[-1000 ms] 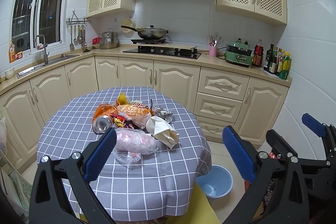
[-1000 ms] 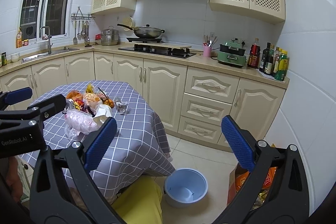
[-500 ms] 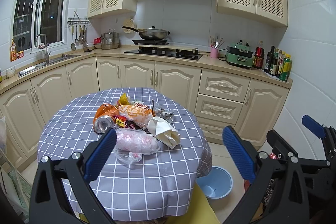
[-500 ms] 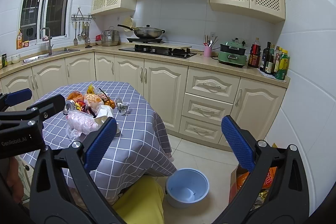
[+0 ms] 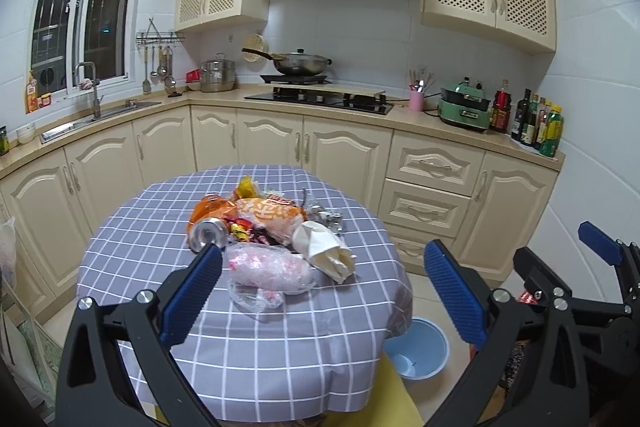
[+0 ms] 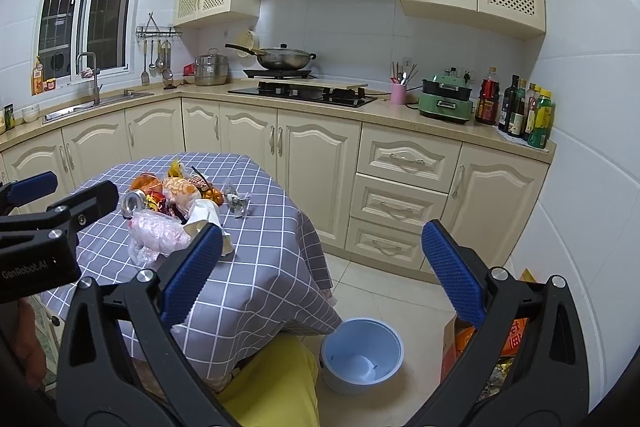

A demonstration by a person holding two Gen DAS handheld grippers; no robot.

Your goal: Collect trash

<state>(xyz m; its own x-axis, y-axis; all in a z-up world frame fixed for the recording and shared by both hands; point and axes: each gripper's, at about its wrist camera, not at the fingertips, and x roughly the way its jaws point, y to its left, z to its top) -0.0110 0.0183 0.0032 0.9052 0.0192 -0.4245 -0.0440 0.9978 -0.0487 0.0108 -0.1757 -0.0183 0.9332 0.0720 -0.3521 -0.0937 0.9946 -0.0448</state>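
Your left gripper point(image 5: 322, 283) and right gripper point(image 6: 320, 267): jaws wide apart, empty. Crumpled multicoloured heap of wrappers, can and bags point(image 5: 272, 231) lies mid-counter point(image 5: 248, 339); round pale-blue plastic bin point(image 6: 362, 353) stands on the floor.

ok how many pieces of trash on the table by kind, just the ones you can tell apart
metal can: 1
clear plastic bag: 1
crumpled white paper cup: 1
orange snack bags: 2
silver foil wrapper: 1
yellow wrapper: 1
small wrappers under the pile: too tangled to count
total told apart: 7
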